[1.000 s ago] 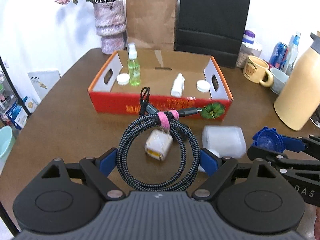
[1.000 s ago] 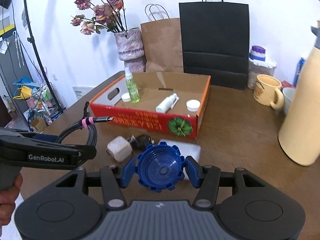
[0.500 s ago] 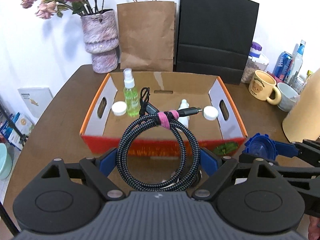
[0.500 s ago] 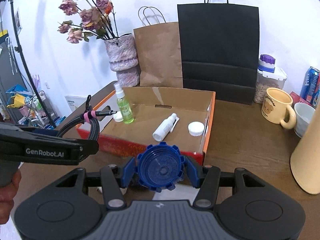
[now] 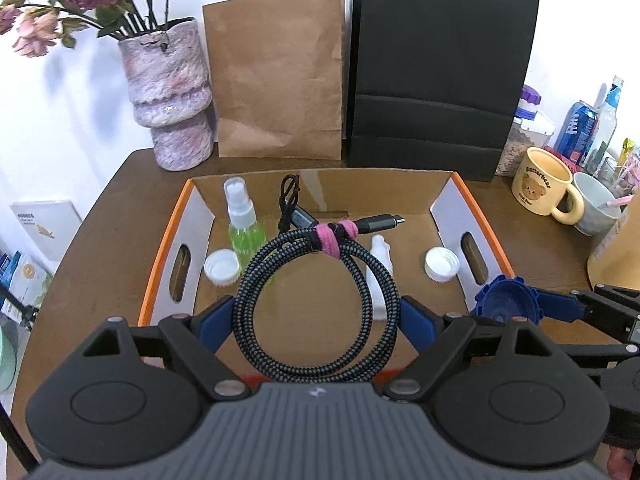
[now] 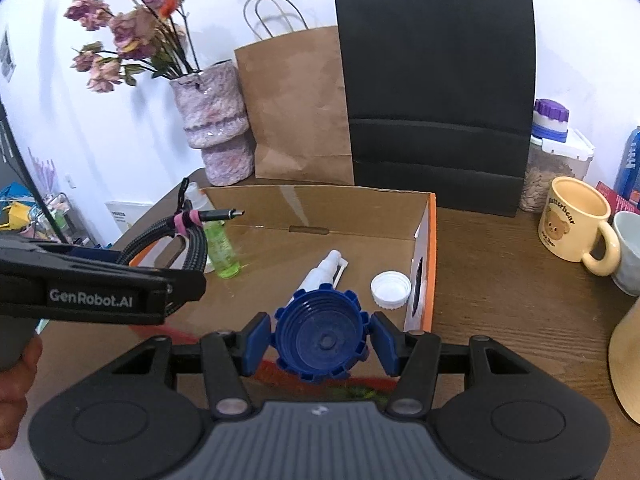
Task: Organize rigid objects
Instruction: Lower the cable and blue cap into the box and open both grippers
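Note:
My left gripper point(image 5: 316, 320) is shut on a coiled braided cable point(image 5: 280, 364) tied with a pink strap, held above the open cardboard box point(image 5: 448, 200). My right gripper point(image 6: 320, 338) is shut on a blue ribbed cap point(image 6: 320, 340), hovering over the box's near right corner; the same cap point(image 5: 506, 300) shows at the right of the left wrist view. Inside the box stand a green spray bottle point(image 5: 242, 224), a white bottle point(image 6: 322, 272) lying down and two white caps point(image 5: 220, 266) point(image 6: 390, 286).
Behind the box stand a pink vase point(image 5: 170, 100), a brown paper bag point(image 5: 276, 76) and a black paper bag point(image 5: 436, 68). A yellow bear mug point(image 6: 572, 220), a white cup point(image 6: 628, 252), a jar point(image 6: 556, 160) and cans sit at the right. A cream jug point(image 6: 626, 364) is at the right edge.
Both grippers have moved forward from the table in front of the box to above its inside, carrying the cable and the blue cap. The white charger and clear case have dropped out of view.

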Demonstrator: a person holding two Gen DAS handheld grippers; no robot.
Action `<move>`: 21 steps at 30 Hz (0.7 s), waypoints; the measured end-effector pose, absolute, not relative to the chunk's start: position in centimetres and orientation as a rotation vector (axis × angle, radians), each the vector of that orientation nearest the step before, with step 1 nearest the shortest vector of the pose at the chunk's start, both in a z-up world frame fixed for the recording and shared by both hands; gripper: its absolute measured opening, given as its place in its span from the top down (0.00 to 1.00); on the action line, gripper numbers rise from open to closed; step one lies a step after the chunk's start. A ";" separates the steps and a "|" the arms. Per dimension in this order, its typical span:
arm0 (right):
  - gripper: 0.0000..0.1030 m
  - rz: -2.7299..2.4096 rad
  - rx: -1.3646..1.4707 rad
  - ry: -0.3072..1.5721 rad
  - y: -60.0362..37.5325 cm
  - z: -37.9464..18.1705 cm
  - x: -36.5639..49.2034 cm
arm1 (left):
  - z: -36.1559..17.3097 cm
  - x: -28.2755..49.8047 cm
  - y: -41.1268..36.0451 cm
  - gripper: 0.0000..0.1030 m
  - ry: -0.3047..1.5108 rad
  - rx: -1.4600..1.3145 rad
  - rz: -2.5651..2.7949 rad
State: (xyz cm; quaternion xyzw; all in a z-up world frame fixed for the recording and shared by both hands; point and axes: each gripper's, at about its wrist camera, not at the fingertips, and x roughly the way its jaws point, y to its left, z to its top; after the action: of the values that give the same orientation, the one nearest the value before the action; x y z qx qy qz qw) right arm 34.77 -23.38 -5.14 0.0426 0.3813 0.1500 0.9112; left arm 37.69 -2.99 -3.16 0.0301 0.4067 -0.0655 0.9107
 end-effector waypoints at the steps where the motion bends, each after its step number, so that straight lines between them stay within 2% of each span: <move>1: 0.48 0.308 0.089 0.788 -23.3 -5.3 35.2 | -3.3 38.2 -2.9 0.15 0.839 0.064 -0.139; 21: 0.47 0.269 0.088 0.821 -20.9 -8.1 41.2 | -5.8 44.8 -3.0 0.14 0.862 0.123 -0.207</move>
State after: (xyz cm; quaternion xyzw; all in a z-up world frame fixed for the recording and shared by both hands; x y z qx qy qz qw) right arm 41.17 -20.90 -8.06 0.0426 0.3977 0.1303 0.9072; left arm 44.81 -2.98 -5.83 0.0594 0.4166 -0.1000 0.9016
